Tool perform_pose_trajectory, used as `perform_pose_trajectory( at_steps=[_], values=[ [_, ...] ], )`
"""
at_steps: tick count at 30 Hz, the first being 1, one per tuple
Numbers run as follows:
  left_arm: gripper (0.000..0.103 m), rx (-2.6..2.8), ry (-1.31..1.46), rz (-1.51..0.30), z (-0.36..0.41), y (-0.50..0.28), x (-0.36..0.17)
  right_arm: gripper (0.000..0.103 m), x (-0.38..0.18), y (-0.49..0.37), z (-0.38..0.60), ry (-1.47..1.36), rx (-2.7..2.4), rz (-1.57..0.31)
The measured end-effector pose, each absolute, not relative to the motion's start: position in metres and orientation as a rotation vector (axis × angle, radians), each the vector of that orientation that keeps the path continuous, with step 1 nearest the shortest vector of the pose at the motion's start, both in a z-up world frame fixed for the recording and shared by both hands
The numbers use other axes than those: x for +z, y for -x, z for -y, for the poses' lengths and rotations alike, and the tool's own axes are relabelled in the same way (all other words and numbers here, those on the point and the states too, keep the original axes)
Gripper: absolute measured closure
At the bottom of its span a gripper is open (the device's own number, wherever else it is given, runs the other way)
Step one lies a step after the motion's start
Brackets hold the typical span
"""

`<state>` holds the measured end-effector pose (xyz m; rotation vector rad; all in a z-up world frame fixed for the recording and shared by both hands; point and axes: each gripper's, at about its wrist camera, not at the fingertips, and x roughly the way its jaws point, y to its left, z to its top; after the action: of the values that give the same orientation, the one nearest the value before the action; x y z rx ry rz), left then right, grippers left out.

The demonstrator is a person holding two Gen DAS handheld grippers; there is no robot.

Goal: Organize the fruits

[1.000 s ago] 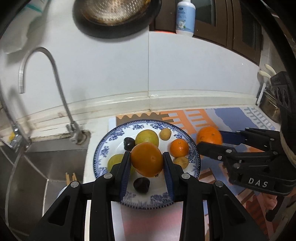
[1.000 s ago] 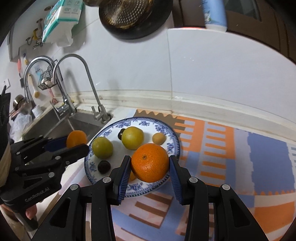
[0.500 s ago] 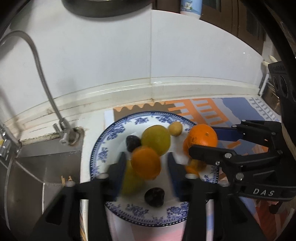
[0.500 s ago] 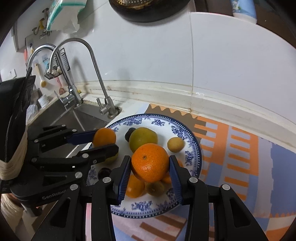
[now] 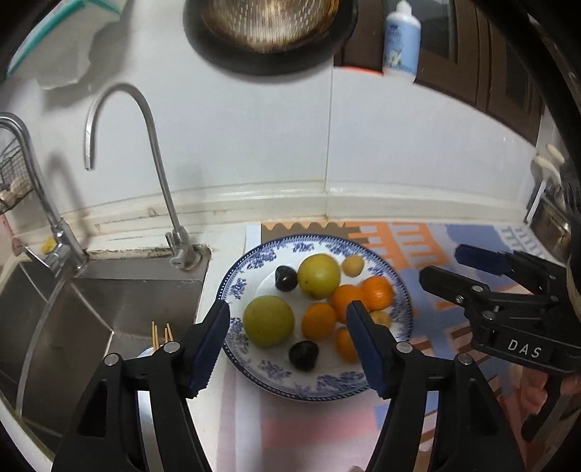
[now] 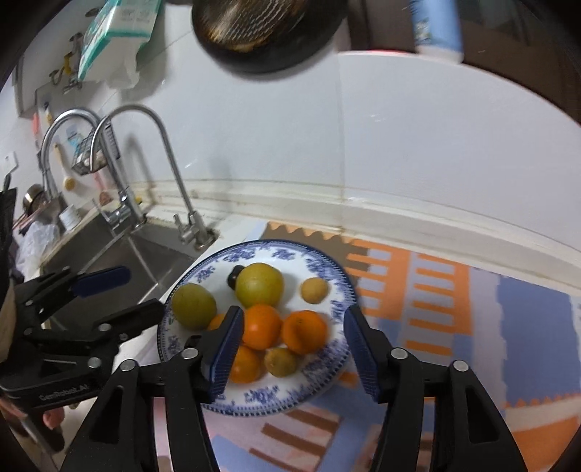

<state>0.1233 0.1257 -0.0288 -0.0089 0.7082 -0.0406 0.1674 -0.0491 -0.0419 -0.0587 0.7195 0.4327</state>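
Note:
A blue-and-white plate on the counter holds several fruits: oranges, two yellow-green fruits, small yellow fruits and two dark plums. My left gripper is open and empty above the plate's near side. My right gripper is open and empty above the oranges. Each gripper shows in the other's view, the right and the left, both open.
A steel sink with two faucets lies left of the plate. A patterned orange-and-blue mat covers the counter to the right. A dark pan and a bottle hang or stand on the white wall.
Both grippers held an orange over the plate. Both have opened and drawn back; the two oranges now lie on the plate among the other fruit.

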Motion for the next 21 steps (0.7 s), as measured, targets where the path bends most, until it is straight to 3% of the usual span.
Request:
perform_pose_trajectory(
  at_steps=[4, 6, 8, 15, 21],
  values=[
    [0.029, -0.036, 0.015, -0.652, -0.112, -0.103, -0.011, 0.036, -0.023, -0.143, 0.066, 0.065, 0.364, -0.659],
    [0.026, -0.032, 0.013, -0.634, -0.106, -0.095, -0.003, 0.029, -0.014, -0.132, 0.074, 0.070, 0.330, -0.638],
    [0.018, -0.027, 0.002, -0.609, -0.098, -0.086, 0.005, 0.028, -0.004, -0.119, 0.083, 0.080, 0.291, -0.609],
    [0.010, -0.035, -0.034, -0.558, -0.066, -0.048, 0.023, 0.015, 0.023, -0.072, 0.119, 0.084, 0.189, -0.542],
    [0.005, -0.033, -0.038, -0.532, -0.048, -0.013, 0.032, 0.014, 0.031, -0.034, 0.143, 0.076, 0.151, -0.534]
  ],
)
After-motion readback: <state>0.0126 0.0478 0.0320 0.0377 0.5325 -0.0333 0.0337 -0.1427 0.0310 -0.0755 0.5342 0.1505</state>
